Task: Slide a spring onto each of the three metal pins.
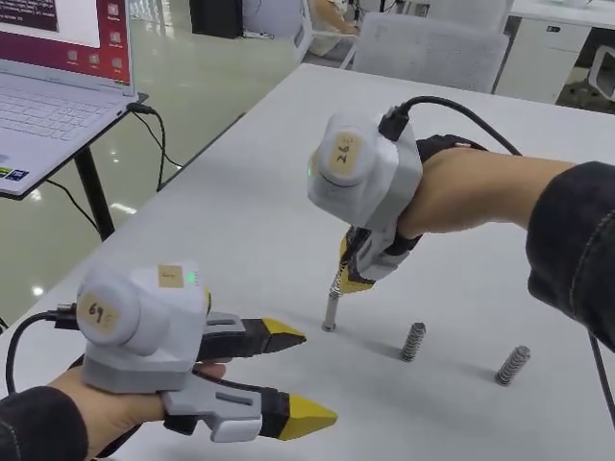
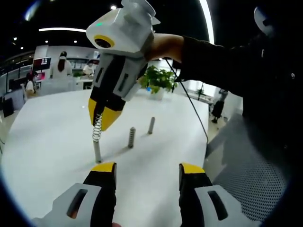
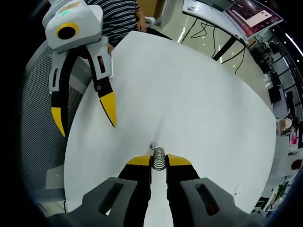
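Observation:
My right gripper (image 1: 348,280) is shut on a spring (image 1: 337,279), held tilted with its lower end at the top of the nearest metal pin (image 1: 330,313) on the white table (image 1: 250,221). In the right gripper view the spring (image 3: 159,156) sits between the yellow tips of that gripper (image 3: 159,161). Two more pins (image 1: 412,341) (image 1: 512,364) to the right each carry a spring. My left gripper (image 1: 300,375) hovers open and empty at the front left, pointing at the pins. In the left gripper view its gripper (image 2: 147,170) faces the held spring (image 2: 97,127).
An open laptop (image 1: 48,86) stands on a stand left of the table, with a cable hanging. The table's left edge (image 1: 144,206) runs close to my left hand. A grey chair (image 1: 428,48) stands at the far end. People sit in the background.

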Tool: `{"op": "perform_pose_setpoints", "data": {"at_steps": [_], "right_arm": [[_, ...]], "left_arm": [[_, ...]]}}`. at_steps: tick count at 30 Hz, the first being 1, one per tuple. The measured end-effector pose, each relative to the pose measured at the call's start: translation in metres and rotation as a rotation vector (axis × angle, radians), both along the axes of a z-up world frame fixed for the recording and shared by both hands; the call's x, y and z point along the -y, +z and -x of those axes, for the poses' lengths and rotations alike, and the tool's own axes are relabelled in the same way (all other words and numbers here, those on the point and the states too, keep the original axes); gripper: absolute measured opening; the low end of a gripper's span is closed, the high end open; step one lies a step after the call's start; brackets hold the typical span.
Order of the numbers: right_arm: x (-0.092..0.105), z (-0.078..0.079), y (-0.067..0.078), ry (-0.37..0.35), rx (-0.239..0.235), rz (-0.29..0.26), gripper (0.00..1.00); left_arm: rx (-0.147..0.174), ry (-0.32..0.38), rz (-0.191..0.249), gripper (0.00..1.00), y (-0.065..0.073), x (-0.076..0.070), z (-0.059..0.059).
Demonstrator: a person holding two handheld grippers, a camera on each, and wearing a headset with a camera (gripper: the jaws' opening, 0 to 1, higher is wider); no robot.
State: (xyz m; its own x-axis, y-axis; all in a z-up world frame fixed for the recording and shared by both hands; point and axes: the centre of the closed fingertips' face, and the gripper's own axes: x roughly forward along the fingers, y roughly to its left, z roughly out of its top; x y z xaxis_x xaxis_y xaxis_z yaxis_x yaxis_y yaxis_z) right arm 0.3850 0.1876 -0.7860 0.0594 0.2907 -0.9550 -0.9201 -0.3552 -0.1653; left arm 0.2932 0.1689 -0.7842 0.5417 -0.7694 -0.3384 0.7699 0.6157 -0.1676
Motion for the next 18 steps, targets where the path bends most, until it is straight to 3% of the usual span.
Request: {"op": "perform_pose_setpoints", "data": {"at_steps": [18], "right_arm": [[-0.006,-0.003,-0.021,-0.004,-0.035,0.048,0.08]], "left_arm": [[-0.001,0.0,-0.005,0.47,-0.001,0.0,0.0]]}}
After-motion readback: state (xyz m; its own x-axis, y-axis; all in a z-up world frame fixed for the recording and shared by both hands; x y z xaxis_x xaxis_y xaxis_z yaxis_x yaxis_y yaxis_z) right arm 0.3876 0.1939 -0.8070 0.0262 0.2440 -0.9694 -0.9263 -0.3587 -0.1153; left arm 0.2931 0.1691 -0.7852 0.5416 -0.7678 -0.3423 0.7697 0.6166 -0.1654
